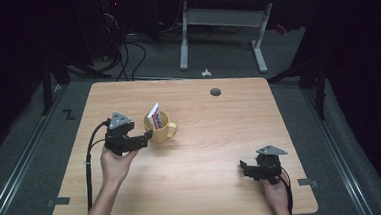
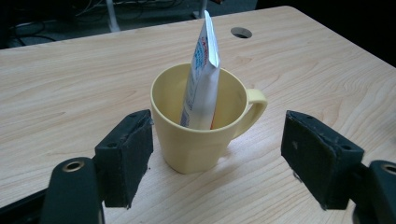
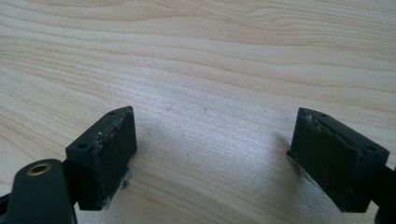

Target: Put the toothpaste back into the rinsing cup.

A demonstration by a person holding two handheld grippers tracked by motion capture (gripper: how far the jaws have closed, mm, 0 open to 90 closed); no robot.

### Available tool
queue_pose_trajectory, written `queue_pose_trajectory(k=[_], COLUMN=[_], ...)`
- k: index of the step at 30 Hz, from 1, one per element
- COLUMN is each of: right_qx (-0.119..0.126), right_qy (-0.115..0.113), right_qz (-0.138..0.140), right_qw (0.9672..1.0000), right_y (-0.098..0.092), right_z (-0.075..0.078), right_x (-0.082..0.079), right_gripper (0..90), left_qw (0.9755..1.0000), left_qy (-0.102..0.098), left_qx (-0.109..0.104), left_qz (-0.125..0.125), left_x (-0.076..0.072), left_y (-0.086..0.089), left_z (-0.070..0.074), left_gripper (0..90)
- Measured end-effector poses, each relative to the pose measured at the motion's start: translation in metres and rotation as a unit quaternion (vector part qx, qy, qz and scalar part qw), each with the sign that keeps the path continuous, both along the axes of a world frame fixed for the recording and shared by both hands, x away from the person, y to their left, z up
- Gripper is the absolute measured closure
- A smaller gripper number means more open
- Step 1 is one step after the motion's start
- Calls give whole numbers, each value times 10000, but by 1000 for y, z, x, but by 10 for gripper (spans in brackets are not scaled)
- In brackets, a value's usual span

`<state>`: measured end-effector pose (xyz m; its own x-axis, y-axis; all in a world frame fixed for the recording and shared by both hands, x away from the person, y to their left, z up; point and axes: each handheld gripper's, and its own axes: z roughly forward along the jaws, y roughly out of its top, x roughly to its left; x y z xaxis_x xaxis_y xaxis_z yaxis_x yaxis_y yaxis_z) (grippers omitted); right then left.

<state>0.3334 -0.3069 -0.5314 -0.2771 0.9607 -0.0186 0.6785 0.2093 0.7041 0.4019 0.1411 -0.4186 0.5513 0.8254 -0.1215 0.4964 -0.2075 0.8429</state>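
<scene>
A: Where is the yellow mug found, and why is the left gripper held so close to it?

B: The mug is stood upright on the wooden table, left of centre, with a white sachet leaned inside it and poking above the rim. The left gripper is brought in low at the mug's side, its jaws spread wide. It is judged that the mug is being lined up for a grasp around its body, since the gap is kept broader than the mug itself.

A: And the right gripper?

B: It is parked near the table's right front corner, well apart from the mug, jaws likewise spread, nothing pinched. It appears to be kept out of the way.

A: What is gained from the left gripper view?

B: The handle is seen turned to the right there, and the mug is shown just ahead of the two pads, not yet between them. Print on the sachet is also made out, though it cannot be read. In the right gripper view, bare wood grain is shown between the pads.
</scene>
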Motion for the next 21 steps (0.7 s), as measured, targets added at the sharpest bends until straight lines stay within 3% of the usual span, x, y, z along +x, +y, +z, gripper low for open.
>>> queue_pose_trajectory(k=[21], right_qx=[0], right_qy=[0], right_qz=[-1], right_qw=[10000], right_y=[0], right_z=[0], right_x=[0], right_gripper=[144], left_qw=[9997], left_qy=[-26], left_qx=[-96], left_qz=[205], left_x=[-13], left_y=[16], left_z=[-9], left_gripper=[285])
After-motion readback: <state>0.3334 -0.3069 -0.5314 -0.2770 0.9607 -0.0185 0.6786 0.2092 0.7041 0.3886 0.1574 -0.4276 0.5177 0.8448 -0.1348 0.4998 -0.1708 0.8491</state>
